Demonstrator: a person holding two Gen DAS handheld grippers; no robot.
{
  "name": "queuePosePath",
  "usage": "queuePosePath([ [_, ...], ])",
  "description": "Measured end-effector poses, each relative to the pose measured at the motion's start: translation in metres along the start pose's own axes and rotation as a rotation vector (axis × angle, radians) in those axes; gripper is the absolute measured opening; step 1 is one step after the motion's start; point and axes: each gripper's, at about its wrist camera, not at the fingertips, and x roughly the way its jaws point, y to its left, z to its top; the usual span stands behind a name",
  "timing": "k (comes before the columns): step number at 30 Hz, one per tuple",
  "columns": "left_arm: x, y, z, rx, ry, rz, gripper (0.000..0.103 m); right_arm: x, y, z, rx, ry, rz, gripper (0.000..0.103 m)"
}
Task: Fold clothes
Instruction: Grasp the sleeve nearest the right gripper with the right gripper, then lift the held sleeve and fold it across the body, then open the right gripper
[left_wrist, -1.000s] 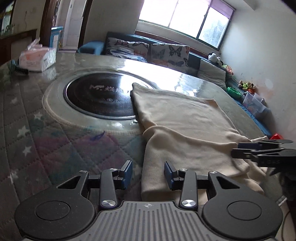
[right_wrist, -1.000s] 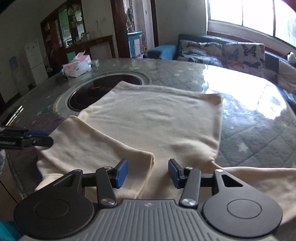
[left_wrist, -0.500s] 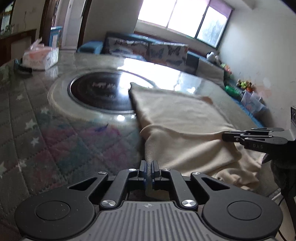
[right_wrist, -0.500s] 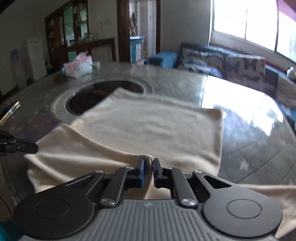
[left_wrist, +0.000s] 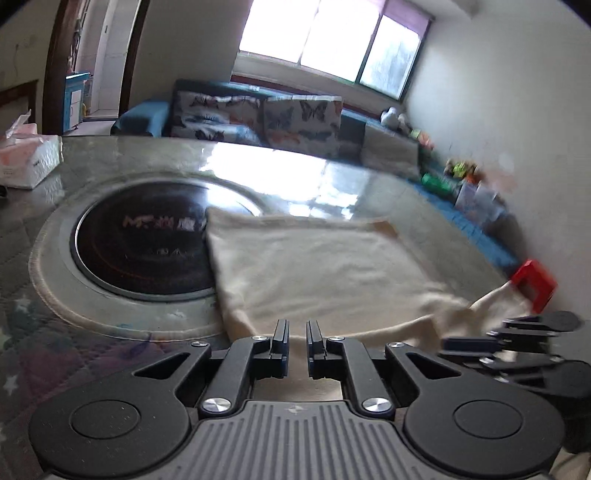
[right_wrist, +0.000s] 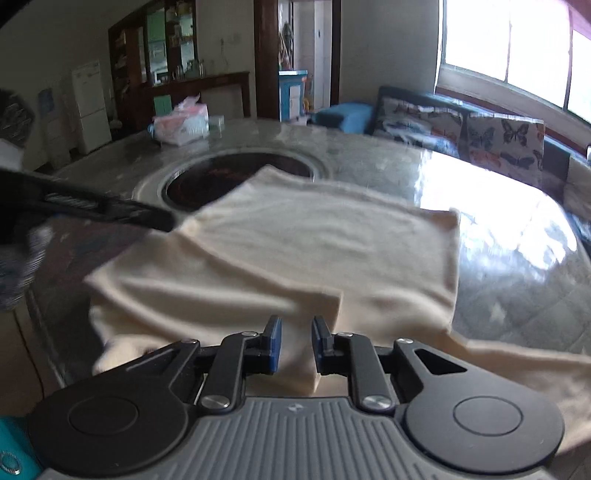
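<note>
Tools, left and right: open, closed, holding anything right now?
Left tool: nearly closed, pinching the near edge of the cream garment.
Right tool: nearly closed, cream garment fold gripped between its fingers.

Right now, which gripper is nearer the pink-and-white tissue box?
Left. The left gripper is at the near table edge on the pink-and-white tissue box side; the right gripper is farther along that edge.

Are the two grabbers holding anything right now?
Both pinch the cream garment at its near edge: left gripper and right gripper, fabric between each one's fingers.
</note>
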Motion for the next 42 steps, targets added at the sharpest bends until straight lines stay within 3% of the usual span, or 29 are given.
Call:
queuePosePath([
  [8,-0.002,-0.001,-0.004,0.000,0.010,-0.006,0.013,-0.026,-0.020,-0.013,0.085,-0.052,-0.044,0.022],
  [12,-0.005,-0.016,-0.002,0.024,0.009,-0.035,0.016,-0.047,-0.059,-0.023,0.178,-0.077,-0.186,0.028],
  [14,-0.007,-0.025,-0.001,0.037,0.005,-0.051,0.033,-0.054,-0.083,-0.032,0.233,-0.072,-0.277,0.029],
  [18,-0.008,-0.043,-0.002,0.071,0.001,-0.083,0.038,-0.067,-0.134,-0.051,0.358,-0.068,-0.458,0.033],
  [20,-0.006,-0.050,-0.003,0.082,0.007,-0.088,0.047,-0.071,-0.158,-0.060,0.424,-0.070,-0.514,0.034],
  [24,0.000,-0.061,-0.006,0.097,0.026,-0.090,0.053,-0.072,-0.195,-0.077,0.526,-0.070,-0.590,0.034],
  [34,0.010,-0.077,-0.009,0.126,0.054,-0.075,0.060,-0.066,-0.217,-0.094,0.614,-0.089,-0.614,0.035],
  [38,0.015,-0.085,-0.009,0.140,0.060,-0.067,0.064,-0.067,-0.215,-0.093,0.603,-0.097,-0.601,0.011],
  [42,0.021,-0.095,-0.007,0.161,0.058,-0.069,0.067,-0.081,-0.208,-0.091,0.609,-0.155,-0.569,0.009],
])
